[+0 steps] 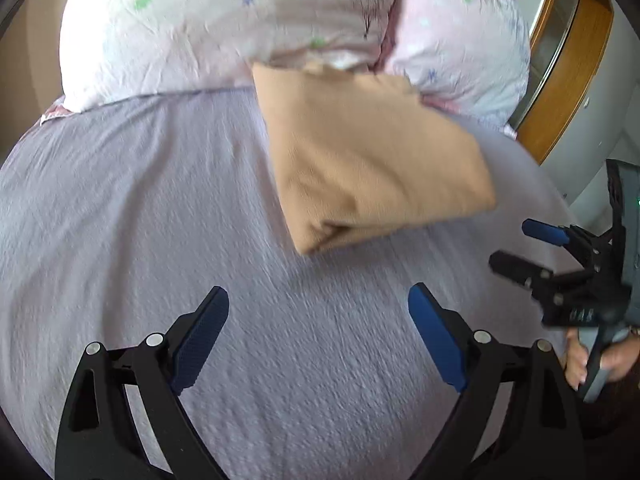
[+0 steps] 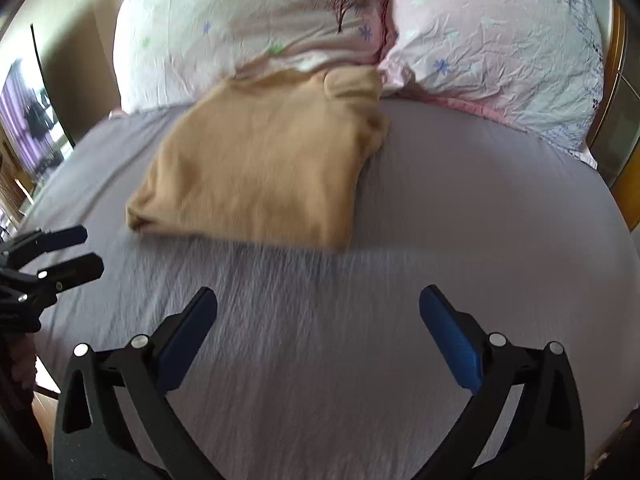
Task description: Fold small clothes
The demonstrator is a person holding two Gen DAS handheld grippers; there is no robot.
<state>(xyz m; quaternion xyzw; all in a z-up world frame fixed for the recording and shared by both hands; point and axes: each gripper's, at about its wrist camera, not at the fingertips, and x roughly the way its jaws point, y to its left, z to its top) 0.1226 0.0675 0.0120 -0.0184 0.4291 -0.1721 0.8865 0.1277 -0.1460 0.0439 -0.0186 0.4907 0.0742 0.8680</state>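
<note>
Left wrist view shows one tan garment [image 1: 372,156], folded into a rough rectangle, lying on the lilac sheet [image 1: 140,208] at the head edge of the bed, its far end touching the two pillows [image 1: 224,20]. The left gripper [image 1: 318,300] hangs over bare sheet near the garment with its jaws wide apart and nothing between them. At the right edge of this view the right gripper [image 1: 508,246] is seen side-on and cut off, its two fingers apart, a hand [image 1: 596,364] on its grip.

In the right wrist view the garment [image 2: 260,160] is blurred; its folds are hard to make out. The right gripper [image 2: 318,300] is also spread wide and holds nothing. Both pillows [image 2: 492,44] are cropped at the top. A wooden frame [image 1: 560,92] shows beyond the bed's right edge.
</note>
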